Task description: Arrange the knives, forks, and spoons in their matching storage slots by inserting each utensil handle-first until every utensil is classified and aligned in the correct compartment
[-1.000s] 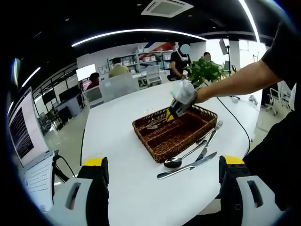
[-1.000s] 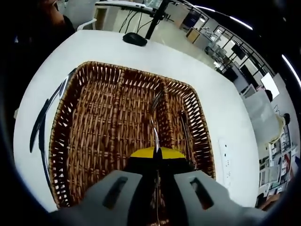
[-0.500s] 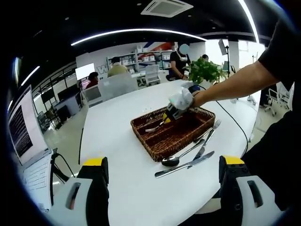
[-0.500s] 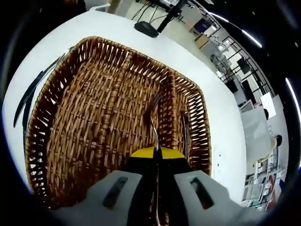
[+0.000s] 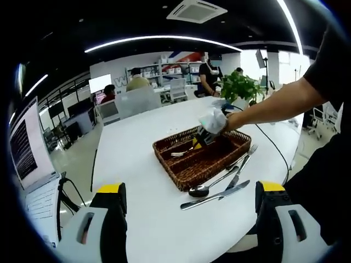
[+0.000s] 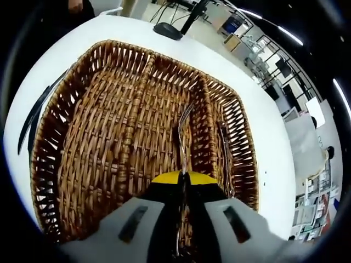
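Note:
A brown wicker basket (image 5: 167, 164) with long compartments sits mid-table. My right gripper (image 5: 198, 140), in a person's hand, is over the basket and shut on a silver fork (image 5: 178, 153). In the right gripper view the right gripper (image 6: 184, 181) holds that fork (image 6: 181, 139) by its handle, tines pointing away, beside the basket's (image 6: 46, 159) right divider. Another utensil (image 6: 224, 148) lies in the narrow right compartment. A spoon (image 5: 213, 182), a knife (image 5: 216, 194) and a fork (image 5: 245, 158) lie on the table beside the basket. My left gripper (image 5: 189, 219) is open, well short of the basket.
A round white table (image 5: 137, 181) holds everything. A potted plant (image 5: 241, 85) and a black cable (image 5: 274, 139) are at its far side, a laptop (image 5: 27, 159) at the left. A black mouse (image 6: 167, 31) lies beyond the basket. People sit at desks behind.
The right gripper has shifted a little across the basket with the fork still in its jaws, the fork now lower over the compartments. The left gripper has stayed open in place.

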A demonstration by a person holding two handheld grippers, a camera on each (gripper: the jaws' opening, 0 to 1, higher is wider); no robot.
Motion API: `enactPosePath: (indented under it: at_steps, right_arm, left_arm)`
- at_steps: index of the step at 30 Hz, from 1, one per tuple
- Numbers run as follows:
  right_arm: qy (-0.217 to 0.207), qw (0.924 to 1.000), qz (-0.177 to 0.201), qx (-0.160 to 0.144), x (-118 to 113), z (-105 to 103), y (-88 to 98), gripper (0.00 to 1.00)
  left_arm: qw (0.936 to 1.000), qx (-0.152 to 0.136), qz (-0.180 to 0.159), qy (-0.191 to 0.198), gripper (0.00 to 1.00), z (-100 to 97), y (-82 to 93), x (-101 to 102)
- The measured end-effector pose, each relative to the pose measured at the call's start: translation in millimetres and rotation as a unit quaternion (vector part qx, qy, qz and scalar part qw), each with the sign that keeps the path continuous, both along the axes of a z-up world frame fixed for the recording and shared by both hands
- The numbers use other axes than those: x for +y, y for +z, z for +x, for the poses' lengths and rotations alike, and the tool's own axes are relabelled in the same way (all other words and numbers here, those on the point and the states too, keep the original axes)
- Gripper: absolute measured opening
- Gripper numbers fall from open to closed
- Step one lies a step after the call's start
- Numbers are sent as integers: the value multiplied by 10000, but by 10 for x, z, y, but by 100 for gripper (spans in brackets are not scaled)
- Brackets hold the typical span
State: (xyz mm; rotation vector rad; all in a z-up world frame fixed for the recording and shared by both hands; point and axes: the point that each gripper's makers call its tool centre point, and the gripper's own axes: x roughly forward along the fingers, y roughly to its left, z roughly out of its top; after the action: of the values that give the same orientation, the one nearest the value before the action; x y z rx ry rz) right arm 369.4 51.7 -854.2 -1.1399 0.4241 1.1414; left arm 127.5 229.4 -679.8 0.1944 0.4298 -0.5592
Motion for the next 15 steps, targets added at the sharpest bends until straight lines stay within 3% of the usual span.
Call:
enactPosePath:
  at_steps: [4, 8, 11, 13, 15]
  right_arm:
    - [-37, 9997, 205, 157, 42, -44, 63, 9]
    - [-56, 9996, 270, 66, 54, -7, 140, 10]
    - [-289, 9975, 611, 214, 78, 14, 248, 13]
    - [-446, 9938, 946, 366, 111, -9, 342, 22]
    - [-508, 9917, 1139, 315, 90, 8, 490, 36]
  left_arm:
    - [10000, 15, 11, -24, 99, -7, -19, -3]
    - [10000, 0, -25, -38, 99, -1, -16, -16]
    - [10000, -16, 6, -54, 99, 6, -14, -17]
    - [10000, -26, 20, -33, 99, 15, -10, -5]
    - [9998, -90, 163, 97, 99, 57, -6, 64]
